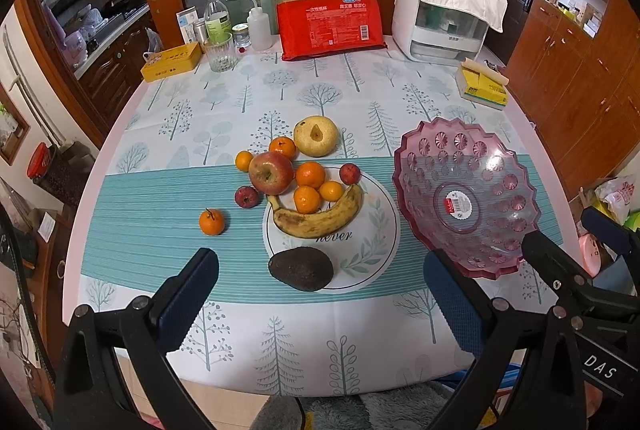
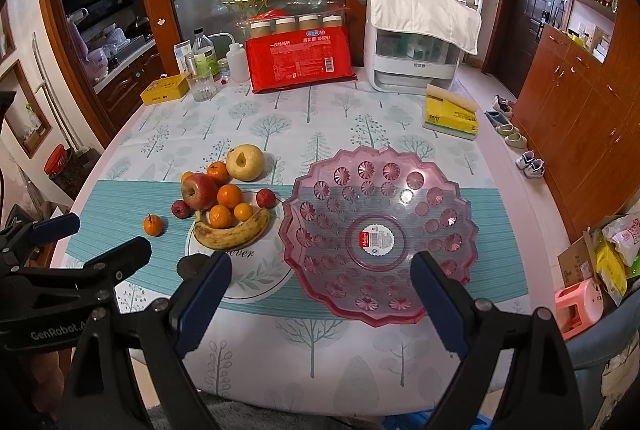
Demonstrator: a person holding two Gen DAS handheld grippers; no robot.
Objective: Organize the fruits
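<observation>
Both grippers, left (image 1: pixel 320 294) and right (image 2: pixel 320 294), open and empty; avocado (image 1: pixel 301 268) nearest, firm, pinch across middle; banana (image 1: pixel 318 216) soft, bruises.

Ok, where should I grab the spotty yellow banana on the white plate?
Grip the spotty yellow banana across its thick middle, coming from above with the left gripper. It lies flat, curving around the oranges, so fingers probably fit front and back there.

Fruit pile (image 1: pixel 298 185) beside seemingly empty pink bowl (image 1: pixel 466 195).
</observation>
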